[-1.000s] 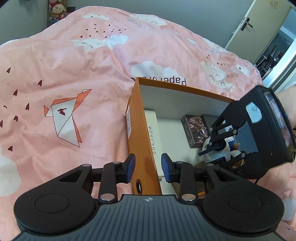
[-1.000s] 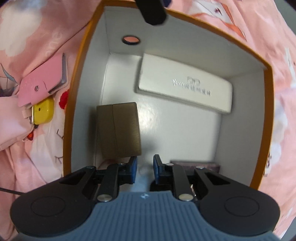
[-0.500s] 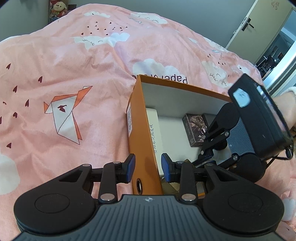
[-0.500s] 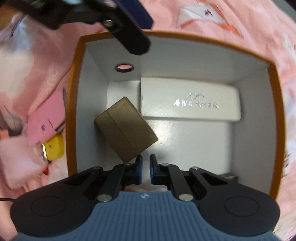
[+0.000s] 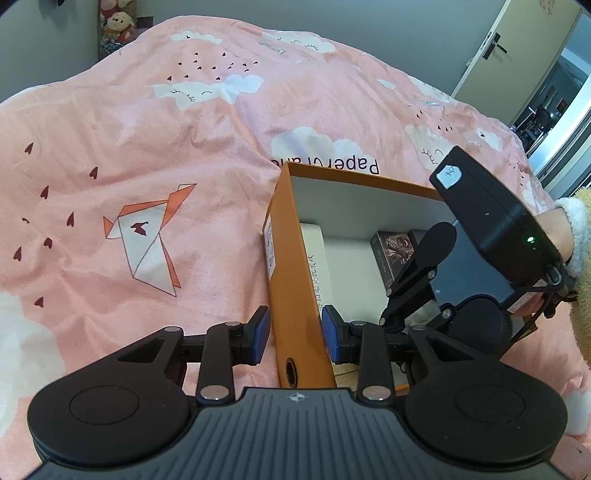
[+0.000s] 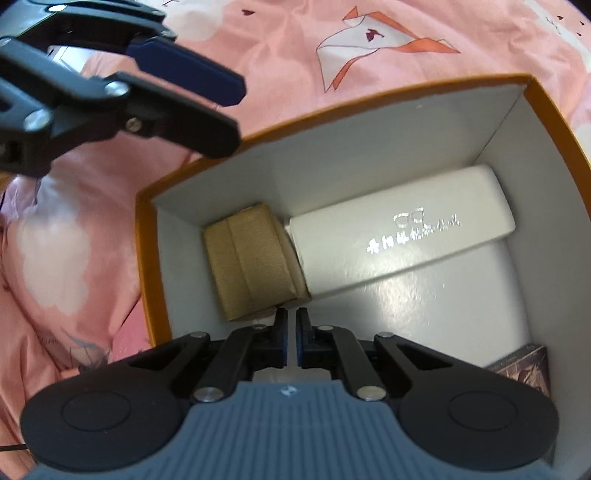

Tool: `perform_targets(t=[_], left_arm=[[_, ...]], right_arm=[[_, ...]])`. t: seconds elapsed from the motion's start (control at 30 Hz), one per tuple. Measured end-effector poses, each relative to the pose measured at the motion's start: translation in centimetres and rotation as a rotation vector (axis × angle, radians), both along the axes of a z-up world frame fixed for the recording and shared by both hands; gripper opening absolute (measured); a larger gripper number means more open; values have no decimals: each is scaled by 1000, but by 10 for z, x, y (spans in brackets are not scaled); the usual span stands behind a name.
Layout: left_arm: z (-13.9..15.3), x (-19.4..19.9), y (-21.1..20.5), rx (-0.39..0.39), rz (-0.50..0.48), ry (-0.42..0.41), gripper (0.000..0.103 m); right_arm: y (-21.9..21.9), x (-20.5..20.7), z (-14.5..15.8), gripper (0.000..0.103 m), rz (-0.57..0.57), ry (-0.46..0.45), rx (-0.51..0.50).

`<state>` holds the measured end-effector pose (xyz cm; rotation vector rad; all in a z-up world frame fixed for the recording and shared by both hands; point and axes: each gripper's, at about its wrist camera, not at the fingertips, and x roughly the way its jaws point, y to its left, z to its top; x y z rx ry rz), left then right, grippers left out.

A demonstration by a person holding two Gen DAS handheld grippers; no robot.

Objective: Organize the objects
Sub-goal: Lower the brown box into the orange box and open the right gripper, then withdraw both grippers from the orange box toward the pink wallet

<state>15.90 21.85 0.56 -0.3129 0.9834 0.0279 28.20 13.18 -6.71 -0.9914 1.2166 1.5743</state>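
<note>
An orange box with a white inside stands on the pink bed; it also shows in the right wrist view. In it lie a white glasses case, a tan box and a dark patterned card box. My left gripper is open and straddles the box's left wall. My right gripper is inside the box above its floor, jaws nearly together with a thin gap and nothing seen between them; it also shows in the left wrist view.
The pink bedspread with cloud and origami prints surrounds the box. Plush toys sit at the far left. A door stands at the back right.
My right gripper has narrowed its jaws and swung inside the box. The tan box now lies against the near-left wall beside the glasses case. My left gripper has stayed on the wall.
</note>
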Motion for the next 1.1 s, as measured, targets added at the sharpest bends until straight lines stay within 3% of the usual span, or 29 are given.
perform_targets(t=[0.17, 0.3, 0.53, 0.57, 0.63, 0.87, 1.0, 1.1], left_arm=[[6, -11, -3, -20, 35, -26, 38], [17, -35, -15, -18, 119, -109, 38], [26, -77, -51, -45, 172, -198, 38], [25, -81, -56, -54, 164, -197, 38], [21, -87, -64, -76, 139, -179, 38], [-2, -113, -84, -106, 104, -106, 38], [-19, -125, -87, -143, 116, -50, 38], [-27, -132, -88, -117, 136, -18, 38]], right_arm=[[-1, 7, 2, 7, -63, -17, -9], [-11, 11, 21, 8, -98, -55, 34], [-56, -8, 66, 13, -259, -147, 198], [-86, -21, 66, 13, -288, -155, 228], [-105, -29, 79, 14, -348, -166, 295], [-147, -94, 82, 22, -633, -131, 534], [-180, -120, 71, 24, -786, -113, 554], [-191, -136, 48, 24, -881, -76, 544]])
